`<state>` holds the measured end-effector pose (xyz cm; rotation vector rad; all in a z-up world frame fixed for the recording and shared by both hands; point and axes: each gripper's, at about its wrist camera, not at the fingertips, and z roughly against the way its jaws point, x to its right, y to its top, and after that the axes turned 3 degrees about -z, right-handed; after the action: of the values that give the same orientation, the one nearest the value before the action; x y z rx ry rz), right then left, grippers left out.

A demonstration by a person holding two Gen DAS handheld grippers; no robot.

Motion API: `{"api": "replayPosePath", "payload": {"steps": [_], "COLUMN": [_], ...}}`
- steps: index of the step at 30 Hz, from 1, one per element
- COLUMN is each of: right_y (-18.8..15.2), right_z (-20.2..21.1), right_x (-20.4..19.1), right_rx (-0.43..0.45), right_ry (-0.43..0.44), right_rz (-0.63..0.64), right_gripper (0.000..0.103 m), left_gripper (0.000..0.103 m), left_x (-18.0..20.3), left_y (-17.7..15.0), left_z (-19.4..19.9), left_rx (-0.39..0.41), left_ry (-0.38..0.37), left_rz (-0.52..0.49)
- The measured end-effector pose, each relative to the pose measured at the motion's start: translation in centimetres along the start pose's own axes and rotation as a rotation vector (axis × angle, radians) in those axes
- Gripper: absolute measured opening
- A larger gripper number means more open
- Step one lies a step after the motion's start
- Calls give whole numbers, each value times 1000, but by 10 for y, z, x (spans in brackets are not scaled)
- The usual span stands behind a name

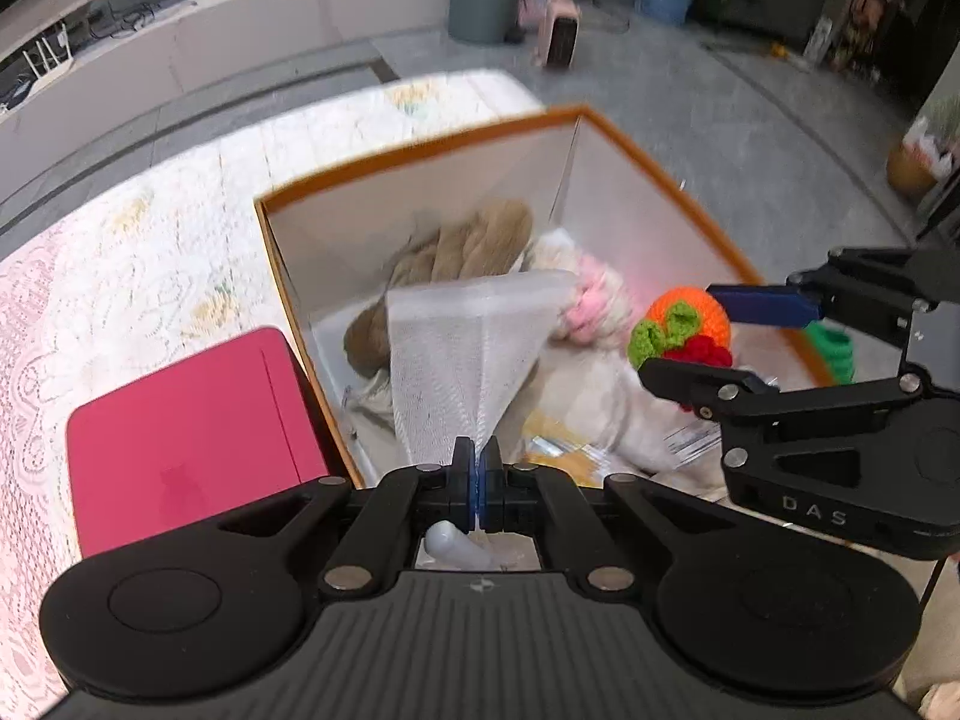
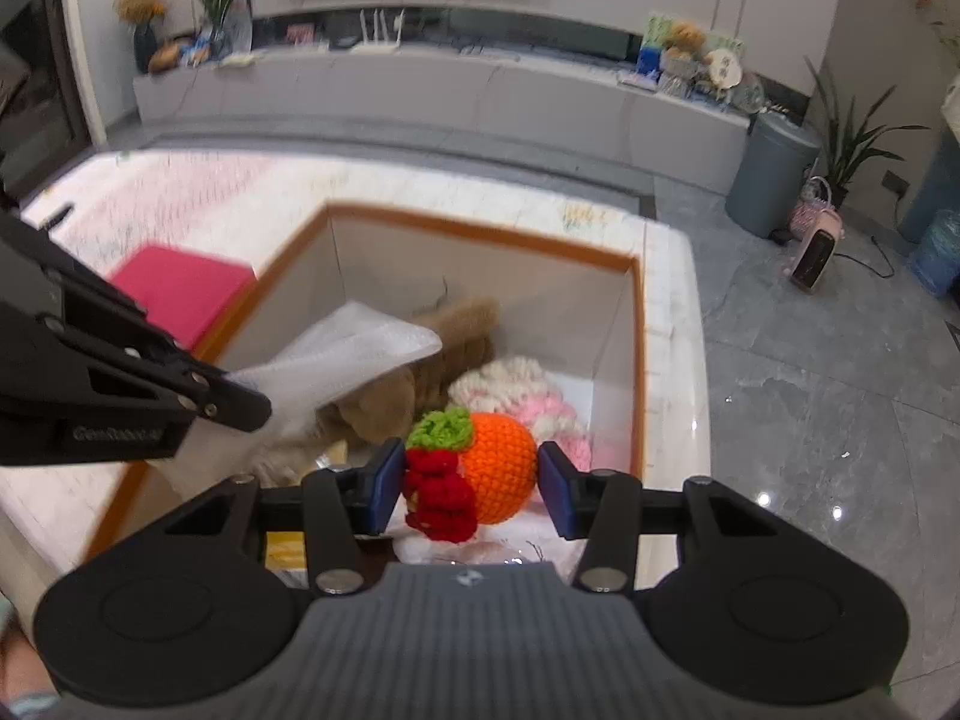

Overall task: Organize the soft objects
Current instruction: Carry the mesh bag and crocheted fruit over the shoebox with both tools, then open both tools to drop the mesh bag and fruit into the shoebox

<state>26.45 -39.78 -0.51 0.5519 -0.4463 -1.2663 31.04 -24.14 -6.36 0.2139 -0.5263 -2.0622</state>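
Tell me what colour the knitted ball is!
Orange ball, green and red trim; right wrist view shows it best.

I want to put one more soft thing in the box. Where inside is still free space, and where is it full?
Bare floor shows in the orange-rimmed box only at the far right corner, beyond the pink-and-white yarn. The middle is crowded by the brown plush, the white mesh cloth and the crochet orange.

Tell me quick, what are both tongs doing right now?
Left tongs: closed, pinching the white mesh cloth over the box.
Right tongs: open, with the orange crochet ball between the fingers, grip unclear.
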Motion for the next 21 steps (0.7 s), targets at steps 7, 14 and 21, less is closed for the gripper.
{"api": "replayPosePath", "payload": {"steps": [7,14,21], "right_y": [-6,-10,-8], "right_z": [-29,-43,-45], "right_x": [8,-2,-8], "right_rx": [-59,-99,-156], "right_ry": [26,-18,-33], "right_rz": [-2,60,147], "right_gripper": [48,48,51], "left_gripper": [1,2,12], "left_x": [7,26,35], "left_y": [4,6,8], "left_z": [-22,-31,-35], "left_rx": [-80,-106,-134], "left_ry": [13,64,74], "left_rz": [-70,-177,-220]}}
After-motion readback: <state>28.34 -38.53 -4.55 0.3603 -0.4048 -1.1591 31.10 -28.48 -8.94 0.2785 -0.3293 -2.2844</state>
